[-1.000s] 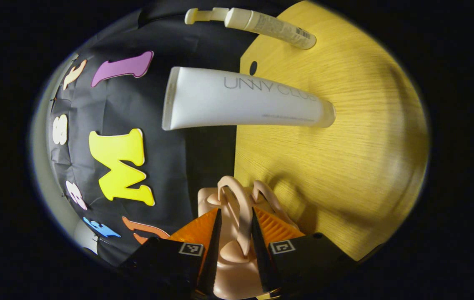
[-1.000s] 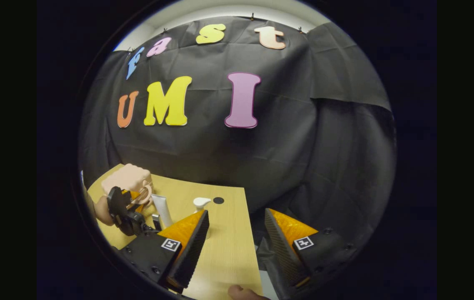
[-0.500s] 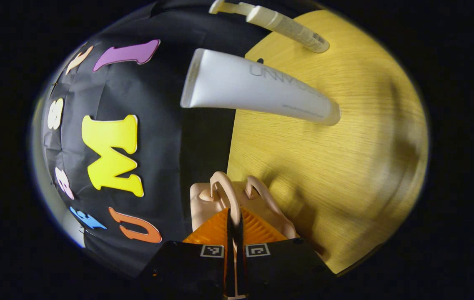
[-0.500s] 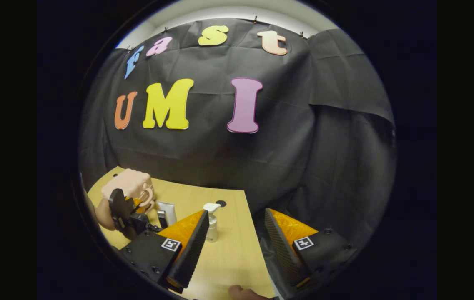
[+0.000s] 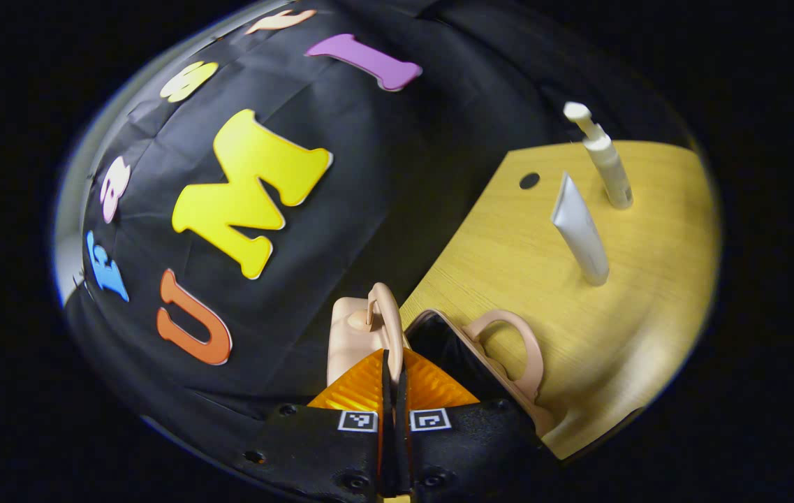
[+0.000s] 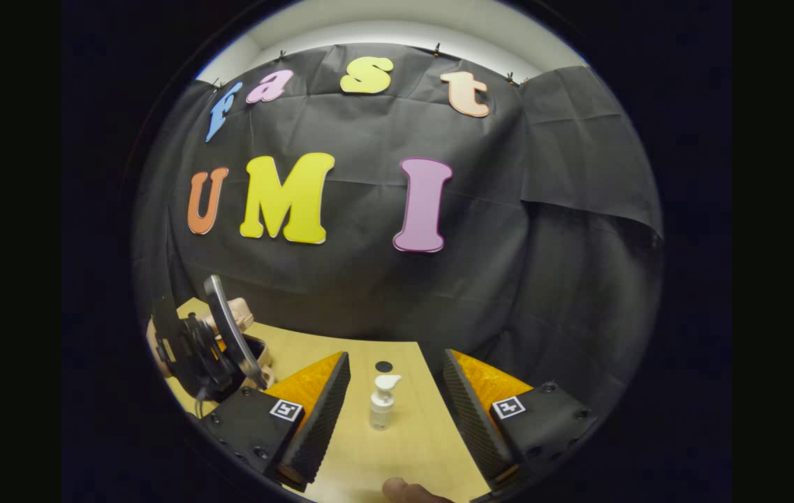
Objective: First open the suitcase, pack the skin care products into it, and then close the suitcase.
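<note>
A small pink suitcase (image 5: 351,335) lies at the table's near corner, its two halves parted and a dark inside (image 5: 442,342) showing. My left gripper (image 5: 392,358) is shut on the handle (image 5: 384,314) of the raised half; the other half's handle (image 5: 512,342) hangs free. Farther off stand a white tube (image 5: 579,230) and a white pump bottle (image 5: 605,161). In the right gripper view my right gripper (image 6: 397,412) is open above the table, with the pump bottle (image 6: 383,402) upright beyond the gap between its fingers. The left gripper (image 6: 204,346) and the suitcase (image 6: 241,314) sit at the left.
The wooden table (image 5: 648,279) has a round cable hole (image 5: 528,181) near its back edge, and that hole (image 6: 383,366) lies just behind the bottle. Black cloth hangs behind the table. A fingertip (image 6: 403,489) shows at the bottom edge.
My left gripper went from open around the suitcase handle to shut on it, and the halves have parted. The right gripper shifted, so the pump bottle now stands between its fingers.
</note>
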Action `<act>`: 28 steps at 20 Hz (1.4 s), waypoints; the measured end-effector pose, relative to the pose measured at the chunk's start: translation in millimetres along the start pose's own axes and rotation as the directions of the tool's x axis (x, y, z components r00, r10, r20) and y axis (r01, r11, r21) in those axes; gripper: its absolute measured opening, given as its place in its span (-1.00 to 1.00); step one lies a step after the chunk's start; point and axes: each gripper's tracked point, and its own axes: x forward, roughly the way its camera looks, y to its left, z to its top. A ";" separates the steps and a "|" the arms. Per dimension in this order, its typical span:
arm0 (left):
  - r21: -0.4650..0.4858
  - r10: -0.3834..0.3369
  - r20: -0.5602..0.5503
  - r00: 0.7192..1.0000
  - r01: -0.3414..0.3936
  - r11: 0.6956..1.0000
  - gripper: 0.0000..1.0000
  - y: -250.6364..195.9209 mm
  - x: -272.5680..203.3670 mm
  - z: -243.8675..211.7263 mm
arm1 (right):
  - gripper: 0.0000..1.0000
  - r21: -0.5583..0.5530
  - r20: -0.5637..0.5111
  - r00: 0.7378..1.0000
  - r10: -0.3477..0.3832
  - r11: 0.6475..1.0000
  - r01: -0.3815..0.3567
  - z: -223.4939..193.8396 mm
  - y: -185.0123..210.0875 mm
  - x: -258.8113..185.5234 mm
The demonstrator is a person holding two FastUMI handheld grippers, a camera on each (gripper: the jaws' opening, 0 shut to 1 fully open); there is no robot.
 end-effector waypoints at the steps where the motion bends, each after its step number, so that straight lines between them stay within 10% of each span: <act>1: -0.063 0.008 0.013 1.000 -0.007 0.998 -0.95 19.0 -2.9 -2.5 | 0.60 -0.007 0.000 1.000 0.008 1.000 -0.008 1.6 13.3 -1.2; 6: -0.390 0.014 0.091 0.996 0.023 0.920 -0.95 101.5 -16.2 -24.3 | 0.60 0.004 -0.031 0.997 0.064 0.998 -0.064 3.7 84.4 -7.5; 17: -0.578 0.185 0.017 0.983 -0.141 0.803 -0.94 239.8 -9.8 -178.9 | 0.59 -0.021 -0.043 0.996 0.084 0.996 -0.085 10.3 172.4 -22.2; 28: -0.767 -0.068 -0.169 0.983 -0.088 0.636 -0.94 208.5 50.0 -373.6 | 0.60 -0.050 -0.115 0.992 0.052 0.997 -0.058 -1.9 185.9 -33.7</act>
